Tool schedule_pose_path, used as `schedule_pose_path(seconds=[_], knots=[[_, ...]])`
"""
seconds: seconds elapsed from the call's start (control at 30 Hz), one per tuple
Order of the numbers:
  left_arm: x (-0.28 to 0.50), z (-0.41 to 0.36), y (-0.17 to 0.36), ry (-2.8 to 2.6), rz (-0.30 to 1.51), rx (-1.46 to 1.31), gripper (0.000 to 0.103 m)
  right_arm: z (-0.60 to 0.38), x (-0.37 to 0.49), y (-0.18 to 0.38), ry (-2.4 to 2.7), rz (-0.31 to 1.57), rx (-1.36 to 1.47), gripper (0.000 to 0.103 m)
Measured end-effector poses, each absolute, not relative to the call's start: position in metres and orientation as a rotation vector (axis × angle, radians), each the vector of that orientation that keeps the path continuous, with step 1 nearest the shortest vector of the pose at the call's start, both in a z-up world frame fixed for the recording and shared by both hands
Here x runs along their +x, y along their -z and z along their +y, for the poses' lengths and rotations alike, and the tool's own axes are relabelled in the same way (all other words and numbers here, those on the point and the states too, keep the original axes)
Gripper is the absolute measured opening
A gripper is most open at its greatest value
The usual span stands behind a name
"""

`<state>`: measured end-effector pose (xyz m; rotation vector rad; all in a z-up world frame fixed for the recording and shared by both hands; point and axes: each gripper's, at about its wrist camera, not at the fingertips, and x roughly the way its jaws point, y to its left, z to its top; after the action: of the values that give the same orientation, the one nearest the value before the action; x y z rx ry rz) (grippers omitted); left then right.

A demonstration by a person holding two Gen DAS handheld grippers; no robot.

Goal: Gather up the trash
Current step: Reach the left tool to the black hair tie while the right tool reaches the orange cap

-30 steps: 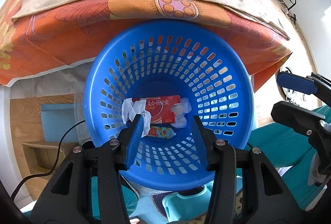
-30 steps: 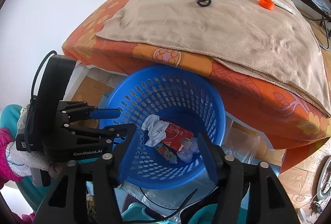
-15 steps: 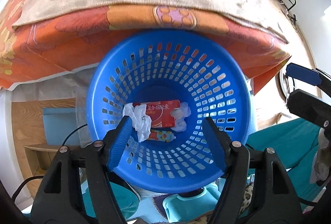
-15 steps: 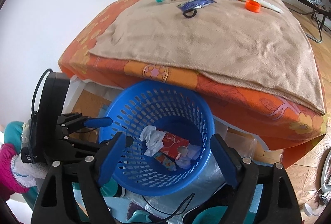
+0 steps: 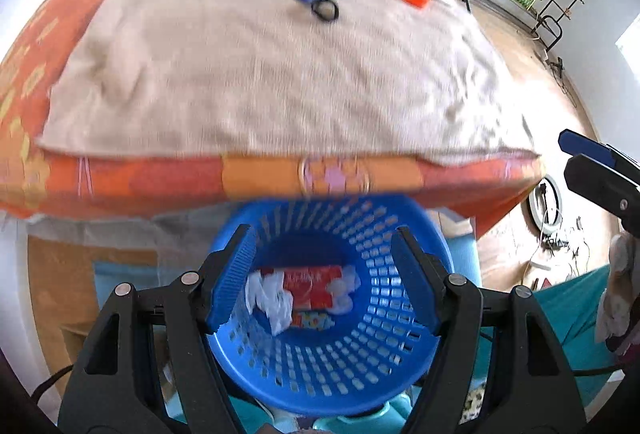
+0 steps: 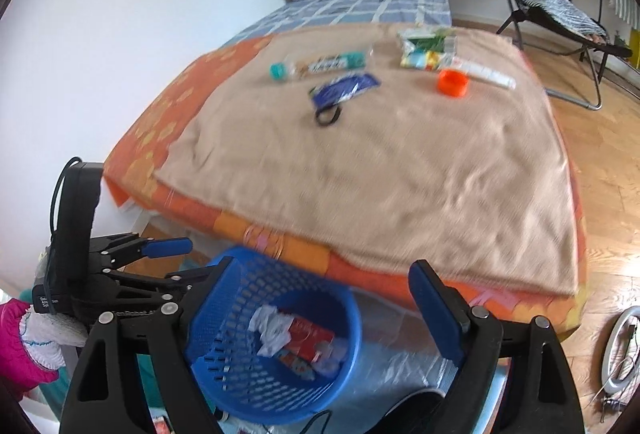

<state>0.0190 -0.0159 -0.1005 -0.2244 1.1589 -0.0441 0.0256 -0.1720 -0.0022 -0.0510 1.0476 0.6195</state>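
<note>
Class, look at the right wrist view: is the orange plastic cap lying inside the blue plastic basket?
No, the orange plastic cap lies on the beige blanket.

The basket (image 6: 276, 338) stands on the floor just in front of the near edge of the bed (image 6: 240, 226), with a packet (image 6: 310, 340) and crumpled tissue (image 6: 272, 328) inside. Far back on the blanket (image 6: 400, 169) lie a bottle (image 6: 316, 65) at left, a wrapper (image 6: 344, 87) and hair tie (image 6: 328, 115) nearer, and a cap (image 6: 453, 82) at right.
</note>
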Motion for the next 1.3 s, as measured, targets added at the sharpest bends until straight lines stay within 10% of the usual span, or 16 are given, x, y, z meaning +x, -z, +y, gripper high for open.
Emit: schedule_pose_path(seconds=[0.83,1.3], knots=[[0.149,0.007,0.092,0.026,1.057,-0.289,0.072,-0.188,0.171,0.004,-0.49,0.971,0.02,0.091],[0.213,0.017,0.122,0.019,1.069,-0.292,0.053,-0.172,0.251,0.039,-0.484,0.952,0.013,0.089]])
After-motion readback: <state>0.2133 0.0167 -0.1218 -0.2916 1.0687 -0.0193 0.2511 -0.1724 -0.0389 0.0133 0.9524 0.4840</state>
